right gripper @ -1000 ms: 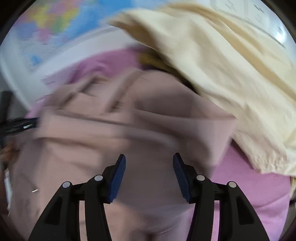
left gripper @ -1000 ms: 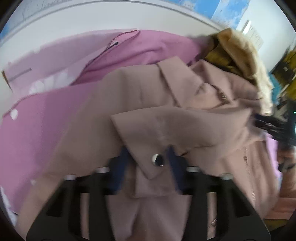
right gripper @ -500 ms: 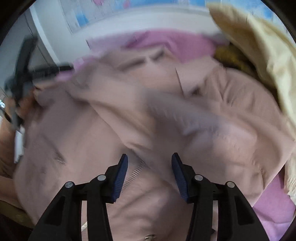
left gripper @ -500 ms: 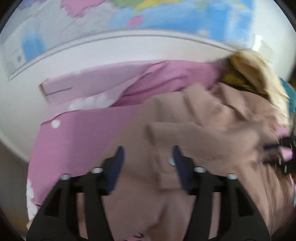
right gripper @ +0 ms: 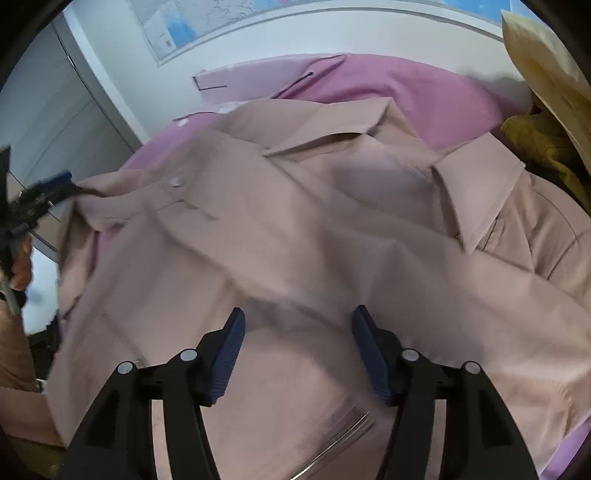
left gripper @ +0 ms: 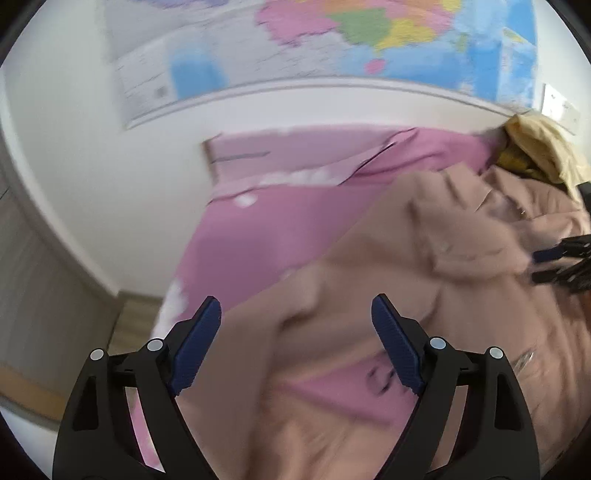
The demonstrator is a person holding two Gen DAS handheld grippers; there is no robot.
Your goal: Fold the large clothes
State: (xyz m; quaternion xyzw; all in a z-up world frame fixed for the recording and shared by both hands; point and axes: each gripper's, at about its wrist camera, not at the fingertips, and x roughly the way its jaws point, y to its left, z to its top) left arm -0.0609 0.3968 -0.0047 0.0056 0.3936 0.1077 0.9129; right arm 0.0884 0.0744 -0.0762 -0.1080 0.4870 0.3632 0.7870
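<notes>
Beige jacket lies spread on the pink bedsheet, collar at the far end toward the wall map, hem near me; long axis runs near to far. One sleeve lies folded across the chest, its snap cuff pointing left. My left claw is off the jacket's left edge, jaws opening wide, nothing clamped. My right claw hovers over the lower front, jaws opening, cloth below but not pinched. Yellow garment heaped far right.
</notes>
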